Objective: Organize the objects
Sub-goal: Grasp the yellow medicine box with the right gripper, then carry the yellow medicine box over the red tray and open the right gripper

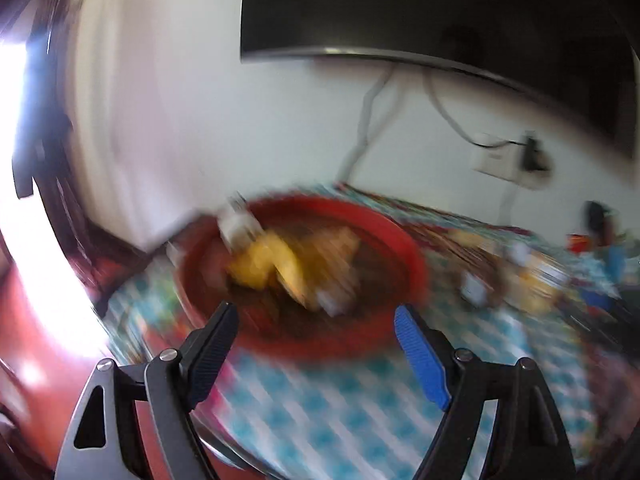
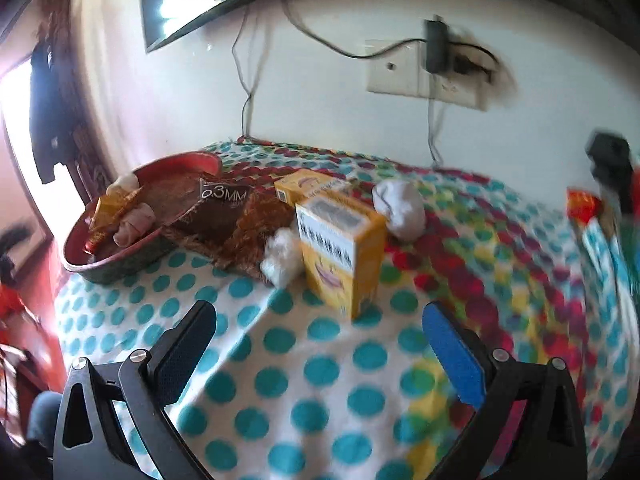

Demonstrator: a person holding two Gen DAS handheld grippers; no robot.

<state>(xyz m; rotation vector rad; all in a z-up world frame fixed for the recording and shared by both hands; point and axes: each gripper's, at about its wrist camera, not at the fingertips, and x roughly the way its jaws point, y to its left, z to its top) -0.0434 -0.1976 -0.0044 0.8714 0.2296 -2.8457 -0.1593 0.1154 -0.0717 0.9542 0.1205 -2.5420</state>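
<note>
Left gripper (image 1: 316, 322) spread wide, nothing between its fingers, hovering at the near rim of the red basin (image 1: 408, 248), which holds blurred yellow packets (image 1: 260, 264). Right gripper (image 2: 320, 320) likewise gaping and empty above the dotted cloth (image 2: 280, 380). Just ahead of it stands an upright yellow box (image 2: 344, 248), a white wad (image 2: 280, 258) touching its left side, a second yellow box (image 2: 308, 186) behind.
</note>
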